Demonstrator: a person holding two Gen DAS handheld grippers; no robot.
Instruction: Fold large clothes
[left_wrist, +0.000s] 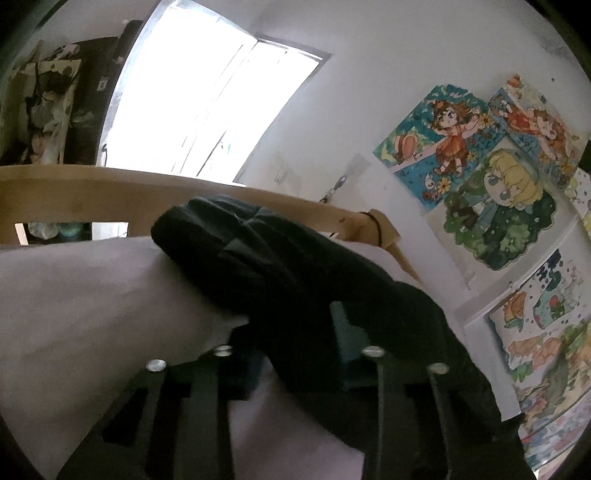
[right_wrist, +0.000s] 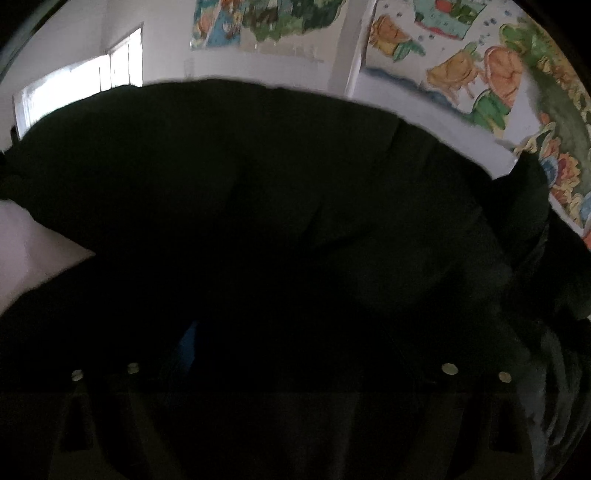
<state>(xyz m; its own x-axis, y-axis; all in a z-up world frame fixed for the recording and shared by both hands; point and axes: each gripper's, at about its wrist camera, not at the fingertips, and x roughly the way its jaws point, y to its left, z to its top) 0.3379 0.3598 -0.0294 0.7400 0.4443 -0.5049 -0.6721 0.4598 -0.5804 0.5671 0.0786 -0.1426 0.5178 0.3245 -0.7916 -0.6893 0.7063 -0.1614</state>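
Left wrist view: left claw (left_wrist: 295, 354) angles downward, pinching the black garment (left_wrist: 280, 266) over the bed.

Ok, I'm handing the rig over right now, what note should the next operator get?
Left gripper: closed on a fold of the black garment, low over the pale sheet.
Right gripper: jaws wide, nothing gripped. The garment fills its dark view, so contact is unclear.
Garment: bunched in a heap on the sheet, near the wooden rail.
Done: no neat fold visible yet.
Left: probably spread it flat, then fold.
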